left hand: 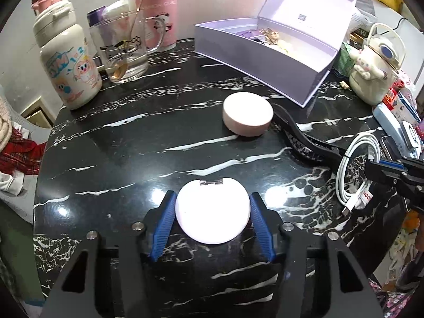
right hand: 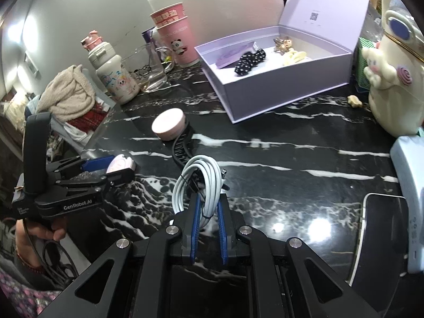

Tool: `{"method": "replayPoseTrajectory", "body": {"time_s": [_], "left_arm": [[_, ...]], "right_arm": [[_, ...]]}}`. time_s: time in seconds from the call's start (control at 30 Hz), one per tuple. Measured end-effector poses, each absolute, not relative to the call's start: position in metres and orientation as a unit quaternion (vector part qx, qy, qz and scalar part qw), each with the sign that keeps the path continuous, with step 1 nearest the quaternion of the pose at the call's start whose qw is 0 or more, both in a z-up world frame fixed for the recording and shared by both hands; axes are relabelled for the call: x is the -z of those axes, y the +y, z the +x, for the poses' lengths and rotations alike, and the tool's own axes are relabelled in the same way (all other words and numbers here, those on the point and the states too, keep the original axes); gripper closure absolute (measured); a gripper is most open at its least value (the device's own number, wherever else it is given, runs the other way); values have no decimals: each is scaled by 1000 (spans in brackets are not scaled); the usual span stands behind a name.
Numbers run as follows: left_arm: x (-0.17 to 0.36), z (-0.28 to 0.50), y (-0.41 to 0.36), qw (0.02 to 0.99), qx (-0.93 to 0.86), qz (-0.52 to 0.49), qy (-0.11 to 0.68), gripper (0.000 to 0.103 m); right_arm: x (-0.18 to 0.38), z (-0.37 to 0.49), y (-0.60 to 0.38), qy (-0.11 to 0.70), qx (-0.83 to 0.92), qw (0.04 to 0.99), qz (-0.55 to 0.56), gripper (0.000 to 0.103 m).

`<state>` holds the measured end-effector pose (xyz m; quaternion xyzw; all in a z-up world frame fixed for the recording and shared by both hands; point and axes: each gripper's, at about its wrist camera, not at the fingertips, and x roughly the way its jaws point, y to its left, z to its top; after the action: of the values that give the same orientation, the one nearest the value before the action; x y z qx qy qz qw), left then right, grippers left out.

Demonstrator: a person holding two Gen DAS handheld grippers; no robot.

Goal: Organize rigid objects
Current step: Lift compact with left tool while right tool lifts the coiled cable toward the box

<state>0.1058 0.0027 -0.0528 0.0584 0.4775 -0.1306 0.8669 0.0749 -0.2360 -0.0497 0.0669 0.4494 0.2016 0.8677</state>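
Black marble-patterned surface (left hand: 132, 164), glossy with white veins: rounded near-left edge, open middle, back and right crowded by a lilac open-lidded box (left hand: 265, 61), bottle and cups. Left hand-held gripper (left hand: 212, 212): ribbed blue pads against both sides of a smooth, pale round hinged case (left hand: 212, 209) lying near the front edge. Right hand-held gripper (right hand: 208, 212): jaws nearly together, pinching a coiled white cable (right hand: 196, 182); a matte pink puck-shaped tin (left hand: 247, 112) stands mid-surface, beside a black ribbed strap (left hand: 304, 140).

left gripper (left hand: 212, 209): black frame, blue ribbed pads, silver screws | white "GenRobot.AI" marking
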Motion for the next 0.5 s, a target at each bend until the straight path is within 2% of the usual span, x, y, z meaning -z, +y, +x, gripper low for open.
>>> {"method": "replayPoseTrajectory", "body": {"time_s": [0.33, 0.37, 0.43, 0.47, 0.5], "left_arm": [[51, 99, -21, 861, 167, 43, 479, 48], [51, 99, -24, 860, 170, 44, 479, 48], [51, 100, -27, 860, 173, 45, 479, 48], [51, 101, -28, 860, 173, 46, 478, 48], [51, 101, -30, 860, 172, 48, 478, 48]], "right_arm": [[52, 75, -257, 451, -178, 872, 65, 86], [53, 76, -259, 452, -174, 872, 71, 82], [56, 79, -262, 455, -157, 873, 74, 59], [58, 80, -262, 457, -147, 874, 73, 40], [59, 81, -262, 459, -137, 875, 72, 36]]}}
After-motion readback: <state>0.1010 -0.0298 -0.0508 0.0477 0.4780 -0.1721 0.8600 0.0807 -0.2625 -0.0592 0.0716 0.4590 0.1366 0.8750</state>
